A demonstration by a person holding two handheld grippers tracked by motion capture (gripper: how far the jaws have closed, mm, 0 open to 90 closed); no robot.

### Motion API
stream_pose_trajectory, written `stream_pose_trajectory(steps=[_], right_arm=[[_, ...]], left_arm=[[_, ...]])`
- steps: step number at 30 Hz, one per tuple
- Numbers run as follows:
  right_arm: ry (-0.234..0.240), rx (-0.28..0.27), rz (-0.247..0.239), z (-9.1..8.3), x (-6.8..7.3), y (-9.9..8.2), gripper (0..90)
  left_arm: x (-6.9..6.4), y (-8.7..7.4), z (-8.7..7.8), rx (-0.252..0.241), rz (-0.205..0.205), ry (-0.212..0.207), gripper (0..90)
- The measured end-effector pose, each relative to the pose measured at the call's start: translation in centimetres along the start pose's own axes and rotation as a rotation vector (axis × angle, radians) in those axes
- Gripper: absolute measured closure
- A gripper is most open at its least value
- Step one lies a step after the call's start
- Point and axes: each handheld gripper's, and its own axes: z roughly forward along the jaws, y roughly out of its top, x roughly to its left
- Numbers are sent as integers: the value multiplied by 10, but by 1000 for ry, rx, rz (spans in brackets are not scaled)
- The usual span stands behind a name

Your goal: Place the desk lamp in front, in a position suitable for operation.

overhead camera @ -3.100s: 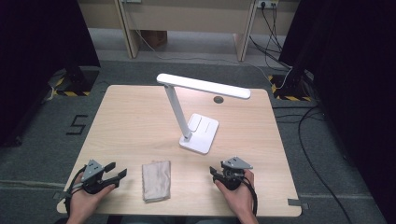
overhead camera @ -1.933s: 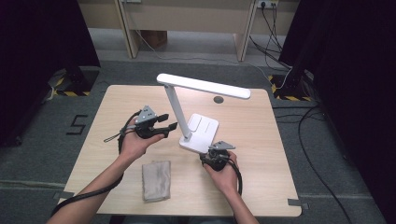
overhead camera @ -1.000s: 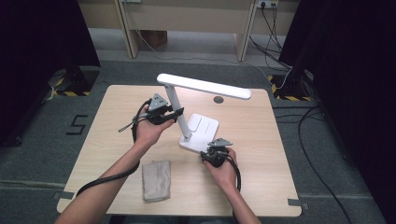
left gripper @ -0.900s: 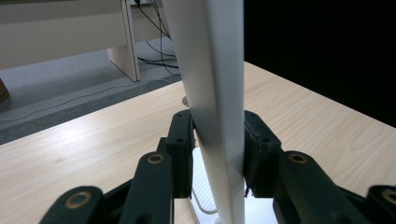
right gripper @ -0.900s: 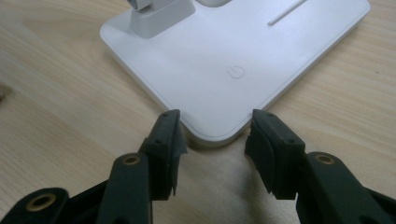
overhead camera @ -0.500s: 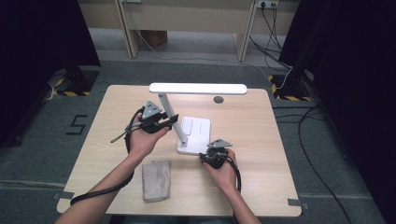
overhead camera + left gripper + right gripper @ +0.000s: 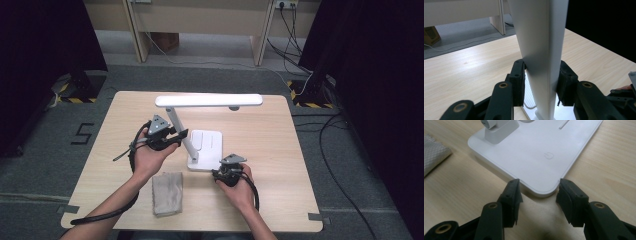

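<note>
grey carpet runs round my pale wooden table (image 7: 280,150), with dark curtains at both sides and white desk legs at the far end. on the table stands a white lamp (image 7: 200,145) — flat base, a slanted stem and a long light bar lying level across the top.

my left gripper (image 7: 172,138) is up off the table at the lamp's stem (image 7: 541,50), about midway along it. in the left gripper view the stem rises straight between my two black jaws; the pad on one side lies against the stem, the other looks to touch it too (there the edge is shadowed, so i cannot be sure how firmly it presses). those jaws have just been opening a little, with the stem between them, yet they are pinching it as far as i can see.

my right gripper (image 7: 226,170) is low at the near right corner of the base (image 7: 536,147), my hand resting on the table behind it. in the right gripper view its jaws are spread, one to each side of that rounded corner — the tips just beside the edge, not pressing on it. a small power mark (image 7: 548,156) shows on the base ahead of them, and the stem's hinge (image 7: 496,128) sits farther off.

a folded beige cloth (image 7: 167,192) lies near the front edge, between my forearms, apart from the lamp.
</note>
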Motion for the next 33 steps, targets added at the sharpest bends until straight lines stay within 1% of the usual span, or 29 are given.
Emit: stream_pose_trajectory(steps=[2, 3, 10, 12, 15, 20, 21, 22, 25, 30, 32, 33], right_arm=[[9, -3, 9, -3, 2, -3, 525], [10, -6, -2, -6, 5, -6, 523], [21, 9, -9, -14, 11, -13, 515], [25, 13, -25, -17, 13, -15, 511], [29, 21, -22, -19, 14, -17, 508], [40, 17, -23, -19, 14, -17, 495], [48, 15, -9, -19, 14, -17, 487], [48, 15, -9, -19, 14, -17, 487], [53, 13, -7, -20, 14, -18, 475], [51, 10, -4, -19, 14, -17, 473], [46, 11, -10, -18, 13, -17, 483], [40, 10, -22, -18, 12, -16, 493]], left_arm=[[-2, -1, -3, 3, 6, -5, 635], [-3, -1, -4, 3, 3, -6, 635], [-9, -5, -11, 7, 4, -11, 636], [-11, -6, -14, 7, 5, -13, 635], [-12, -7, -15, 7, 11, -14, 634], [-10, -6, -15, 9, 16, -22, 632], [-10, -6, -15, 9, 22, -27, 631], [-10, -6, -15, 9, 22, -27, 628], [-9, -6, -15, 8, 40, -35, 619], [-9, -6, -16, 4, 49, -32, 615], [-10, -6, -17, 10, 47, -33, 617], [-10, -6, -18, 9, 50, -34, 617]])
